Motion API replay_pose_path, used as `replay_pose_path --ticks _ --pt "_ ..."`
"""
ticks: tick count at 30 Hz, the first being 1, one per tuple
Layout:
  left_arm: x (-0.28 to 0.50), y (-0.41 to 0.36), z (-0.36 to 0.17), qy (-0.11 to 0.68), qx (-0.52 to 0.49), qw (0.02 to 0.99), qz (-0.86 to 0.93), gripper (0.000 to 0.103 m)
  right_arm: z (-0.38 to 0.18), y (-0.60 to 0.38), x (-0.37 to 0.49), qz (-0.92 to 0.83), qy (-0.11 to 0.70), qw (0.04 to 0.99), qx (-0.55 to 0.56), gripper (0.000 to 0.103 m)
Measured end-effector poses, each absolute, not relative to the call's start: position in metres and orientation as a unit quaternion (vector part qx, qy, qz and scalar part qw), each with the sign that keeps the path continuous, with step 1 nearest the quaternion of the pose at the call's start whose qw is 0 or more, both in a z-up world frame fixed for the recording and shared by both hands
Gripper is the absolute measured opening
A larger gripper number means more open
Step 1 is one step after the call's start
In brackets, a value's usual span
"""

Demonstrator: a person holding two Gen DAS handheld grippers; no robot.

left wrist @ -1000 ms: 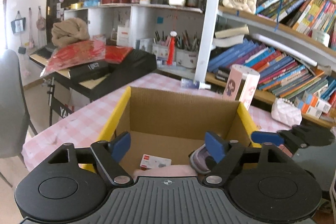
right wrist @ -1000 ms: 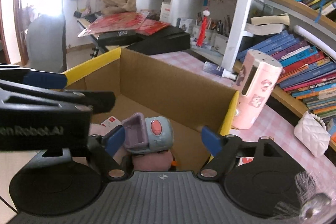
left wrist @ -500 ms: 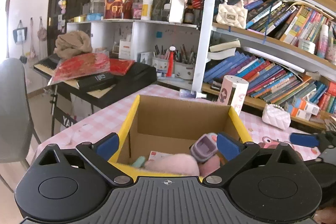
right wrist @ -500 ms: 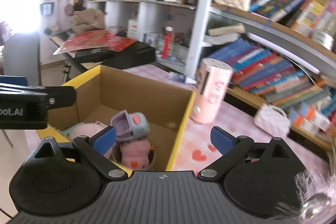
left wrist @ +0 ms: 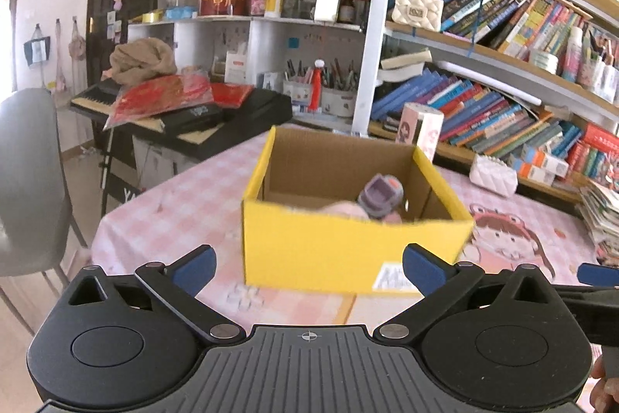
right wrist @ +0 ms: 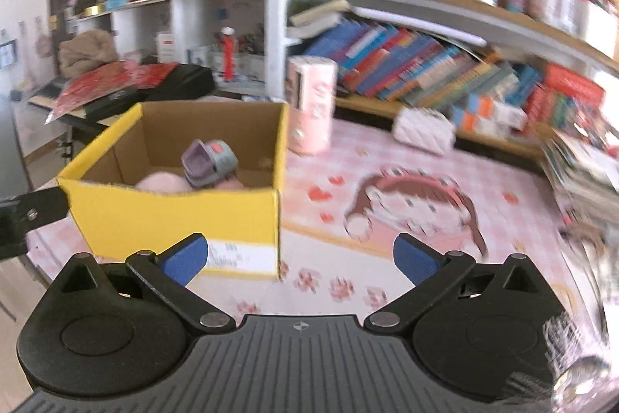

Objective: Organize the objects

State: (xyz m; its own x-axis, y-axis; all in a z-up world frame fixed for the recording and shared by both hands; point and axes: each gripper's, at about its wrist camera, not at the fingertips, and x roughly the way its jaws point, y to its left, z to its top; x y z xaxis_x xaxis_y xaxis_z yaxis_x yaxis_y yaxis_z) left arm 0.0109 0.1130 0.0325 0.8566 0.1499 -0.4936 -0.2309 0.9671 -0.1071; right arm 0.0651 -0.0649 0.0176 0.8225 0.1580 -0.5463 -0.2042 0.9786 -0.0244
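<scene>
with its jaws just spread wide and nothing between them, the left gripper faces the yellow box straight ahead on the pink tablecloth. the right gripper has likewise just opened empty, the box ahead to its left. a purple toy sits inside beside something pink.

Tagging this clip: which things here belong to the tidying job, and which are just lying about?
Job:
yellow box
purple toy in it
pink plush in it

Lying about:
pink canister
white purse
books
keyboard
</scene>
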Motion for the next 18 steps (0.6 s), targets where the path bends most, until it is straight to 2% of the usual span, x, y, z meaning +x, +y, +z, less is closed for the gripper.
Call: replay_pose_path --ticks 10,18 --pt "-0.040 0.101 0.018 0.278 -0.068 0.954 0.093 0.103 0.004 -0.079 -0.007 0.041 0.280 0.958 -0.042 0.103" --pt "-0.056 0.067 0.009 0.294 -0.002 0.953 0.066 0.103 -0.005 -0.100 -0.043 -0.008 0.291 0.956 -0.034 0.103"
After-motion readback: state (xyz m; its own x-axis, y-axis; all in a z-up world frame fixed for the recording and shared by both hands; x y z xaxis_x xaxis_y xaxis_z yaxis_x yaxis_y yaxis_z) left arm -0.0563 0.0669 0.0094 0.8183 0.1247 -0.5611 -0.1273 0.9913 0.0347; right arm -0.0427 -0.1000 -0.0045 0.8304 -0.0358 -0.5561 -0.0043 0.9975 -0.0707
